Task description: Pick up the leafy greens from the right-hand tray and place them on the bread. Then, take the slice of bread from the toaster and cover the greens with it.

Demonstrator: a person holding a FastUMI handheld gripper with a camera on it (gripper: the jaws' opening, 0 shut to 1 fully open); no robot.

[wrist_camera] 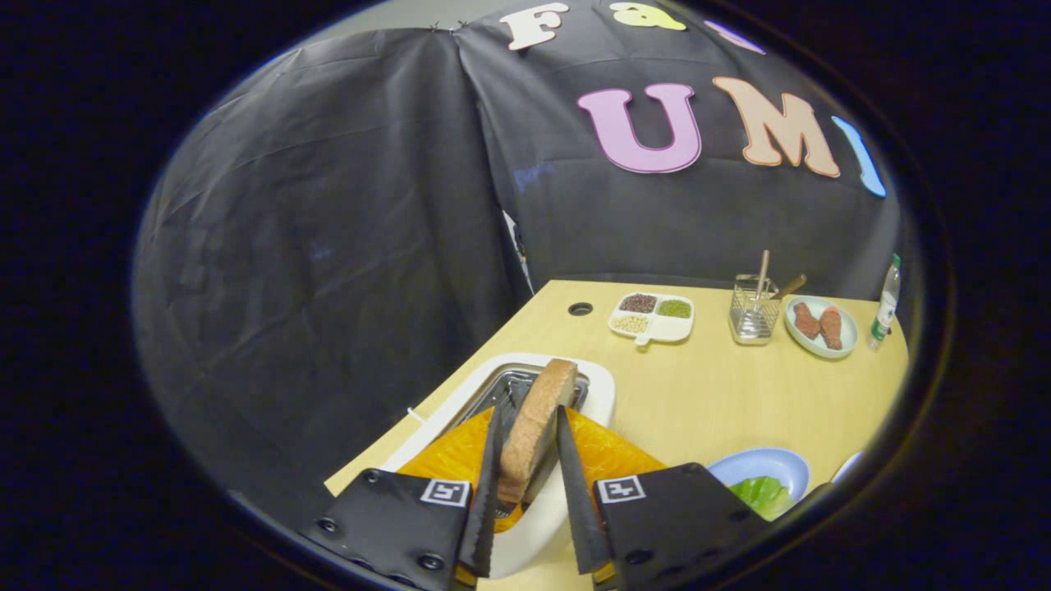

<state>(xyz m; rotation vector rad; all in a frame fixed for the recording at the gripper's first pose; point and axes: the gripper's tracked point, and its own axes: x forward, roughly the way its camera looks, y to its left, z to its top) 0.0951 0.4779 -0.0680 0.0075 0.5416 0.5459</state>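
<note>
My gripper (531, 408) is shut on a brown slice of bread (534, 435), one finger pressing on each flat side. The slice stands on edge between the fingers and leans away from me, its far crust over the slot of the white toaster (603, 394). The toaster sits just below and ahead of the fingers, at the table's left edge. Right of the fingers, a pale blue plate (768, 464) holds the leafy greens (759, 492); what lies under the greens is hidden.
On the far side of the wooden table (698, 394) stand a divided white tray of grains (653, 318), a wire utensil holder (754, 316), a plate with reddish-brown pieces (821, 327) and a bottle (886, 308). A cable hole (580, 309) is near the back left corner.
</note>
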